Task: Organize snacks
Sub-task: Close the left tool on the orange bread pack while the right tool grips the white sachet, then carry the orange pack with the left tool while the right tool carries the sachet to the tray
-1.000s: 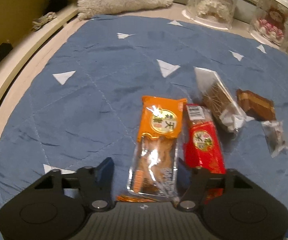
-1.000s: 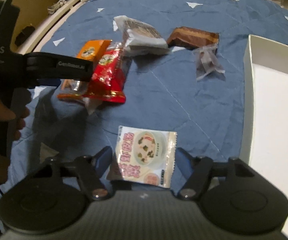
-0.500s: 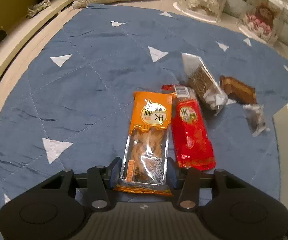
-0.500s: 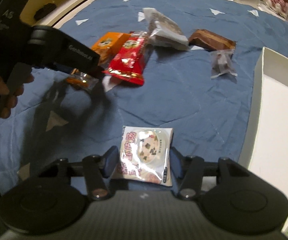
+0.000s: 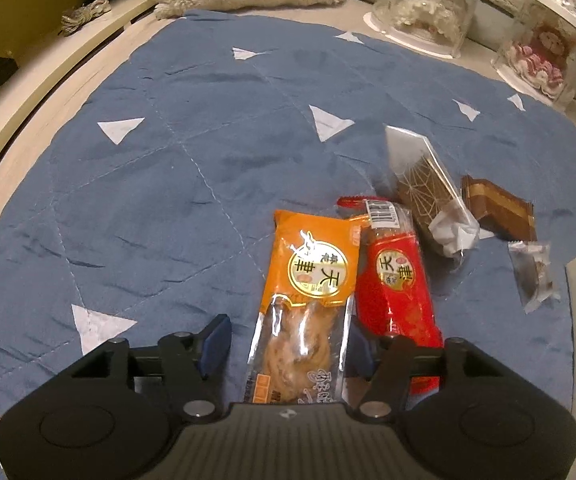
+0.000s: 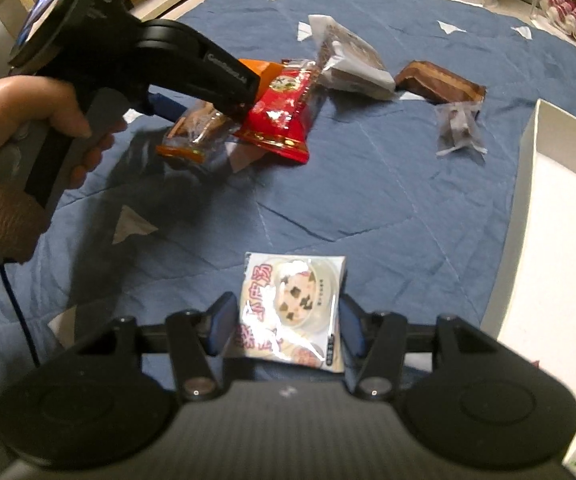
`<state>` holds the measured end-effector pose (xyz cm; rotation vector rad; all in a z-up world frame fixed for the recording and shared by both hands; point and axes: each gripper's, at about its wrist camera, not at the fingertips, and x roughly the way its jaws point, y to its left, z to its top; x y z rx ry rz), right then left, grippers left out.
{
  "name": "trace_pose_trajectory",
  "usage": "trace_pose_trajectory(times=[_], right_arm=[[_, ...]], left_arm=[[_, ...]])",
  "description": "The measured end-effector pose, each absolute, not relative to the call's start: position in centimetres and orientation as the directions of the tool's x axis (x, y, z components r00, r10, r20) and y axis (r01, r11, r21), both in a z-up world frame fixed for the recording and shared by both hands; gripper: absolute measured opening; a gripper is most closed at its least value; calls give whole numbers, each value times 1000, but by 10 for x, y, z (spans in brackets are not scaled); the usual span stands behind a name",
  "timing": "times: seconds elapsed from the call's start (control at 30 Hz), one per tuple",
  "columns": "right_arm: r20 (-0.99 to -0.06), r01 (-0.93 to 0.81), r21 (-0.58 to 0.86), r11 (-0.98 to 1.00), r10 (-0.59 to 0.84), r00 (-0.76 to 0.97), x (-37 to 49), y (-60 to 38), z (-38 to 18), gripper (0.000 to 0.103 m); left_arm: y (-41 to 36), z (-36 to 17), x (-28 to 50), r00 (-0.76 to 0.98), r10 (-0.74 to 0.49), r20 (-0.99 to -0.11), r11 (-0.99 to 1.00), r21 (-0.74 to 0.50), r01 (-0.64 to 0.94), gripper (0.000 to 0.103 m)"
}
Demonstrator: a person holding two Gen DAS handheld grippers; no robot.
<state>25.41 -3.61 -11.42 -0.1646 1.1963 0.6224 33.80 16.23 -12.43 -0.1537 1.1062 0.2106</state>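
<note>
A blue quilt (image 5: 192, 184) scattered with white triangles fills both views. At lower centre of the left wrist view lie an orange snack packet (image 5: 308, 300) and a red snack packet (image 5: 396, 284), each with a round yellow label. At right is a brown, gold-striped wrapper (image 5: 496, 212). At lower centre of the right wrist view is a white soup sachet (image 6: 294, 308) with pink lettering.

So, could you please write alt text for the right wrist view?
The right gripper is closed on a white soup packet above a blue quilt. Farther off, a hand-held left gripper stands over an orange snack pack; a white box sits right.
</note>
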Motion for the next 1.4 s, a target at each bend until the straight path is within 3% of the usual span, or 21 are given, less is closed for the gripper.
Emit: trace_pose_trajectory(times=[0.13,0.27,0.43,0.5,0.57,0.7,1.03,1.4], right_arm=[[-907,-528,202,825,362,217,255,-37,-116,60],[-906,-522,197,830,357,226,254,-36,-117,60],[-905,-515,189,836,352,239,254,-37,-115,60],[-905,-513,187,837,351,242,253,-37,-114,60],[-905,-513,185,838,349,244,252,-36,-113,60],[-905,-513,185,838,349,245,251,-36,-112,60],[-897,-515,171,840,349,271,250,-37,-104,60],[-853,-492,175,853,381,357,252,-60,-70,60]], left_arm=[[168,-126,337,426,67,-902,969,-43,-244,65],[163,-134,338,384,21,-923,976,-64,-207,95],[153,-136,339,370,48,-928,986,-15,-167,94],[155,-134,337,383,44,-923,987,-20,-162,91],[159,-131,335,401,60,-914,984,-14,-180,70],[168,-123,333,436,88,-896,975,-12,-222,48],[158,-108,326,484,134,-865,978,36,-206,43],[157,-55,287,614,116,-781,966,-55,-252,41]])
